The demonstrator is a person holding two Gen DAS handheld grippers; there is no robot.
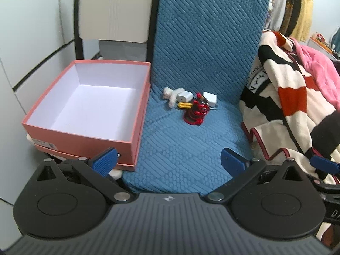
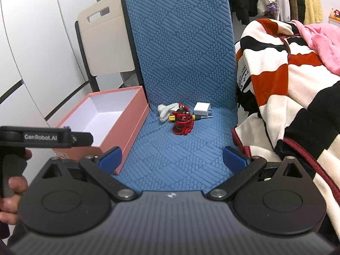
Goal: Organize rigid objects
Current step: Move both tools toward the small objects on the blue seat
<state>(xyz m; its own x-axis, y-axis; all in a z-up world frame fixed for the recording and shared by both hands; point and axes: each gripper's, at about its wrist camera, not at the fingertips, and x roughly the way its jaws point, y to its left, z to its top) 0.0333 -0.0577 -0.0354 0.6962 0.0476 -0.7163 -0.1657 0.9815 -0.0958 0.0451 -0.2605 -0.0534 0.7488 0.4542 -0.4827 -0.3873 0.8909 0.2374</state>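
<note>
From the left wrist we see our left gripper (image 1: 169, 161) spread wide, holding nothing, above the blue chair seat (image 1: 180, 148). An open pink box (image 1: 136, 114) sits just beside the seat on the left. Near the backrest a red figurine (image 1: 196, 112) stands among two white chargers (image 1: 184, 97), a yellow-handled screwdriver (image 1: 184, 105) and a white plush toy (image 1: 171, 95).

From the right wrist, our right gripper (image 2: 172, 158) is likewise spread and empty. The figurine (image 2: 182, 120) stands in front of the screwdriver (image 2: 204, 117), one charger (image 2: 203, 109) behind; a striped blanket (image 2: 276, 80) lies at right.
</note>
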